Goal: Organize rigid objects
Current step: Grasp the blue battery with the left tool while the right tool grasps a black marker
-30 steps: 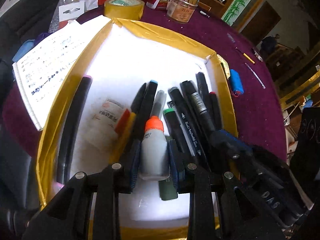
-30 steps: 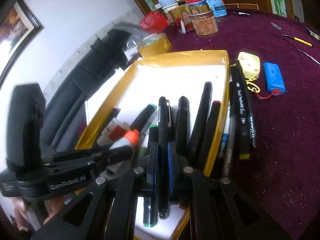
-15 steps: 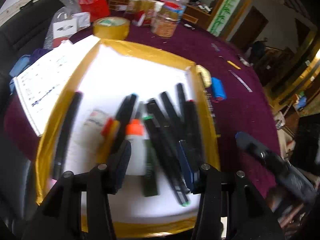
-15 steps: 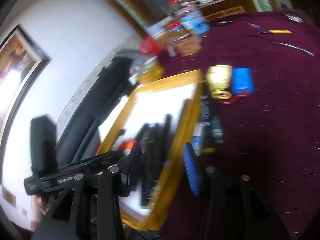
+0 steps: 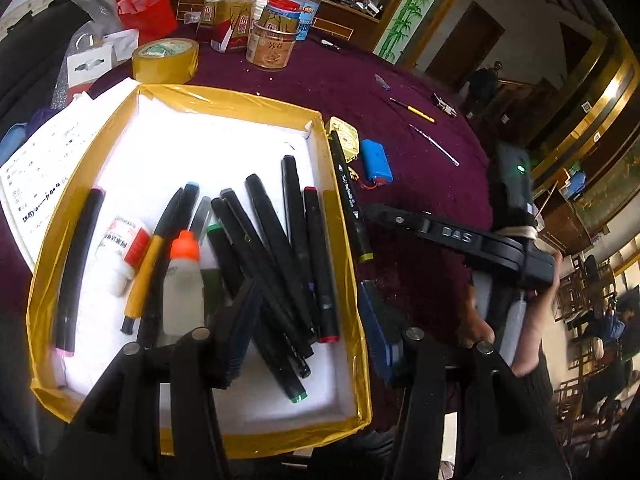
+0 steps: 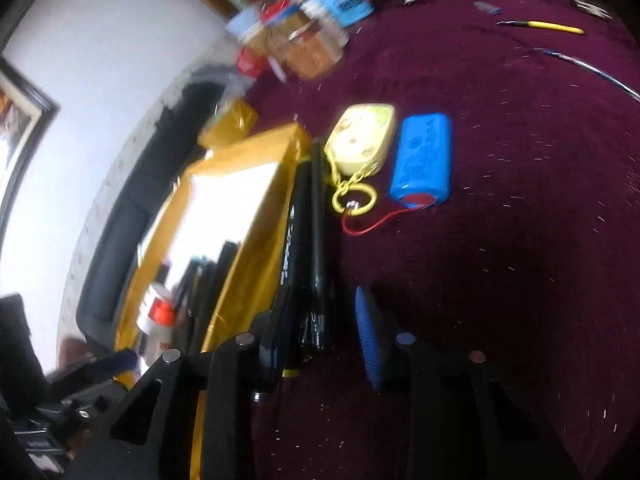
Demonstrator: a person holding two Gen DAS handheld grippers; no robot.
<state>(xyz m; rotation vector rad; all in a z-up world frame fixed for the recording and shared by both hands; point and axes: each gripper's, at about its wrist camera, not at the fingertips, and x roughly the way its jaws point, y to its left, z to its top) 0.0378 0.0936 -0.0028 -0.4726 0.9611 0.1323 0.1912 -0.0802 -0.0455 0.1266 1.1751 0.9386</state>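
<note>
A gold-rimmed tray (image 5: 340,240) with a white floor holds several black markers (image 5: 280,248), a small white bottle with an orange cap (image 5: 182,280) and a white tube (image 5: 120,252). My left gripper (image 5: 308,328) is open and empty above the tray's near right side. Two black markers (image 6: 310,248) lie on the purple cloth just outside the tray's right rim (image 6: 256,248); one shows in the left wrist view (image 5: 350,200). My right gripper (image 6: 324,328) is open, low over their near ends. A yellow keychain (image 6: 360,140) and a blue battery pack (image 6: 424,156) lie beyond.
A tape roll (image 5: 166,60), jars (image 5: 272,44), cartons and a red bag (image 5: 146,12) stand at the table's back. A printed sheet (image 5: 36,168) lies left of the tray. Thin pens (image 5: 414,109) lie on the purple cloth (image 6: 520,240) at far right.
Both grippers opened, the left letting go of the orange-capped bottle and the right a black marker in the tray. The right gripper moved right, out over the markers beside the tray.
</note>
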